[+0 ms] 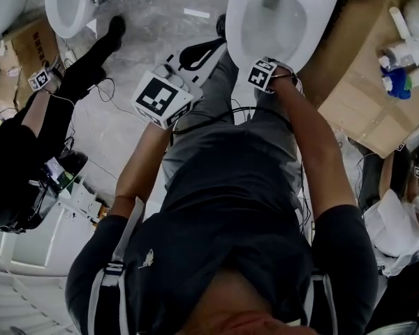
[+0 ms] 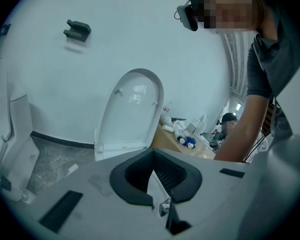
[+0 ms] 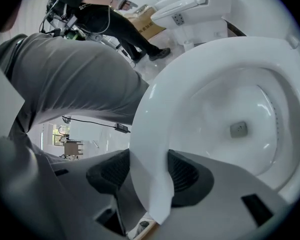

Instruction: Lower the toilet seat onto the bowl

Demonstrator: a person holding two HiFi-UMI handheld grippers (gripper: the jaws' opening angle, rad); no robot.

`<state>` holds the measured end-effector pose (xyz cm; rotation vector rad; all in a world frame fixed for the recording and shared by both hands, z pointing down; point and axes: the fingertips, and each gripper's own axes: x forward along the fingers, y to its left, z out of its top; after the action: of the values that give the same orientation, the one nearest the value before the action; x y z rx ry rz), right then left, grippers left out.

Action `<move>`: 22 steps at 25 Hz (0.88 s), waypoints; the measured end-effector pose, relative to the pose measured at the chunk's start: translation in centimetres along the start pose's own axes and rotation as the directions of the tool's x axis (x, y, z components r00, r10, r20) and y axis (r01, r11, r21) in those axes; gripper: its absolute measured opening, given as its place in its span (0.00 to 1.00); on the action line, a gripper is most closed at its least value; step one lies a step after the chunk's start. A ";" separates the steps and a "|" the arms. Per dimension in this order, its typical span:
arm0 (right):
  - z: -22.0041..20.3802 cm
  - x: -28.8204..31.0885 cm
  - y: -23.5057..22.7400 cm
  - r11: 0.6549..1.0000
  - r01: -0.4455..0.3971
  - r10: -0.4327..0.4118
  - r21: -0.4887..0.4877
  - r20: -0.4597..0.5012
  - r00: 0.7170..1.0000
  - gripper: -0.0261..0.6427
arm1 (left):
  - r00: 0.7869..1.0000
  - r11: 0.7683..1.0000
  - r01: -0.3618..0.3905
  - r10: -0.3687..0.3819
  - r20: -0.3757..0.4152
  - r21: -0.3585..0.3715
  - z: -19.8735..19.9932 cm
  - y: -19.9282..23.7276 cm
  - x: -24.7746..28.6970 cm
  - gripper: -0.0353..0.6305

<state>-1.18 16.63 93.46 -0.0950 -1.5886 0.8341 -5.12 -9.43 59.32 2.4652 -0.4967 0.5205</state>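
The white toilet [image 1: 283,19] stands at the top of the head view, its seat ring low over the bowl. My right gripper [image 1: 276,63] is at the seat's front edge. In the right gripper view the seat rim [image 3: 190,84] runs between the dark pads, and my right gripper [image 3: 149,169] is shut on it. The bowl's inside [image 3: 240,124] shows beyond. Whether the seat touches the bowl I cannot tell. My left gripper [image 1: 197,53] hangs left of the bowl, touching nothing. The left gripper view shows the raised lid [image 2: 132,109] against the wall, and my left gripper [image 2: 157,176] shut with nothing in it.
A second toilet [image 1: 68,2] stands at the top left. A person in black [image 1: 28,138] crouches at the left. Right of the toilet a cardboard box [image 1: 366,103] carries white bottles [image 1: 405,47]. Cables [image 1: 105,89] lie on the floor.
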 end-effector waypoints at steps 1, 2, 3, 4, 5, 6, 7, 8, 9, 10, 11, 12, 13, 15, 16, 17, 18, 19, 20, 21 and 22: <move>0.0 0.2 -0.1 1.000 -0.001 0.001 0.000 -0.002 1.000 0.41 | 1.000 1.000 0.000 0.000 -0.002 0.001 -0.2 0.1 0.0 0.06; 0.0 0.4 -0.2 1.000 -0.001 0.001 -0.001 -0.003 1.000 0.41 | 1.000 1.000 -0.002 0.002 -0.003 -0.003 -0.4 0.2 -0.1 0.06; 0.1 0.6 -0.3 1.000 -0.001 0.001 -0.001 -0.004 1.000 0.41 | 1.000 1.000 -0.006 0.006 -0.005 -0.011 -0.6 0.3 -0.1 0.06; 0.1 0.8 -0.4 1.000 -0.002 0.002 -0.001 -0.005 1.000 0.41 | 1.000 1.000 -0.009 0.009 -0.007 -0.019 -0.9 0.4 -0.2 0.06; 0.1 1.0 -0.5 1.000 -0.003 0.003 0.000 -0.009 1.000 0.41 | 1.000 1.000 -0.010 0.010 -0.009 -0.022 -1.1 0.5 -0.2 0.06; 0.0 1.2 -0.6 1.000 -0.005 0.005 0.002 -0.016 1.000 0.41 | 1.000 1.000 -0.009 0.009 -0.010 -0.022 -1.3 0.5 -0.2 0.06; 0.0 1.3 -0.6 1.000 -0.009 0.009 0.004 -0.022 1.000 0.41 | 1.000 1.000 -0.009 0.009 -0.012 -0.023 -1.5 0.6 -0.2 0.06; 0.0 1.5 -0.7 1.000 -0.016 0.016 0.005 -0.027 1.000 0.41 | 1.000 1.000 -0.010 0.009 -0.013 -0.025 -1.7 0.6 -0.3 0.06; 0.0 1.6 -0.8 1.000 -0.024 0.024 0.007 -0.031 0.999 0.41 | 1.000 1.000 -0.011 0.011 -0.013 -0.028 -1.9 0.7 -0.3 0.06; 0.0 1.8 -0.9 0.999 -0.033 0.033 0.009 -0.033 0.999 0.41 | 1.000 0.999 -0.012 0.012 -0.013 -0.031 -2.0 0.8 -0.3 0.06; 0.0 2.0 -1.0 0.999 -0.042 0.042 0.012 -0.037 0.998 0.40 | 1.000 0.999 -0.013 0.012 -0.014 -0.032 -2.1 0.9 -0.4 0.06; 0.0 2.2 -1.2 0.999 -0.048 0.049 0.015 -0.040 0.998 0.40 | 1.000 0.999 -0.012 0.011 -0.015 -0.032 -2.3 1.0 -0.4 0.06; 0.0 2.3 -1.4 0.998 -0.053 0.054 0.018 -0.043 0.998 0.40 | 1.000 0.999 -0.011 0.010 -0.018 -0.032 -2.5 1.1 -0.4 0.06; 0.0 2.6 -1.6 0.998 -0.055 0.056 0.022 -0.050 0.997 0.40 | 1.000 0.999 -0.010 0.009 -0.024 -0.033 -2.9 1.3 -0.4 0.06; 0.0 2.8 -1.7 0.998 -0.053 0.054 0.023 -0.052 0.997 0.40 | 1.000 0.999 -0.012 0.011 -0.025 -0.036 -3.1 1.3 -0.4 0.06; -0.1 3.0 -1.8 0.999 -0.048 0.049 0.023 -0.052 0.997 0.40 | 1.000 0.999 -0.015 0.014 -0.026 -0.040 -3.3 1.3 -0.4 0.06; -0.1 3.3 -2.0 0.999 -0.043 0.044 0.024 -0.053 0.998 0.40 | 0.999 0.999 -0.018 0.017 -0.028 -0.043 -3.5 1.4 -0.4 0.06; -0.2 3.5 -2.1 0.999 -0.039 0.040 0.025 -0.054 0.998 0.40 | 0.999 0.999 -0.020 0.019 -0.030 -0.046 -3.7 1.5 -0.4 0.06; -0.2 3.7 -2.2 0.999 -0.037 0.038 0.026 -0.055 0.998 0.40 | 0.999 0.999 -0.021 0.019 -0.033 -0.048 -3.8 1.6 -0.4 0.06; -0.2 3.8 -2.3 0.999 -0.037 0.038 0.028 -0.057 0.998 0.40 | 0.999 0.999 -0.021 0.019 -0.036 -0.048 -4.0 1.7 -0.3 0.06; -0.2 3.9 -2.4 0.999 -0.038 0.040 0.029 -0.058 0.998 0.40 | 0.999 0.999 -0.020 0.018 -0.039 -0.048 -4.1 1.8 -0.2 0.06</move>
<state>-0.94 16.92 98.01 -0.1295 -1.5239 0.8763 -7.12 -8.31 63.13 2.4021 -0.5116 0.5563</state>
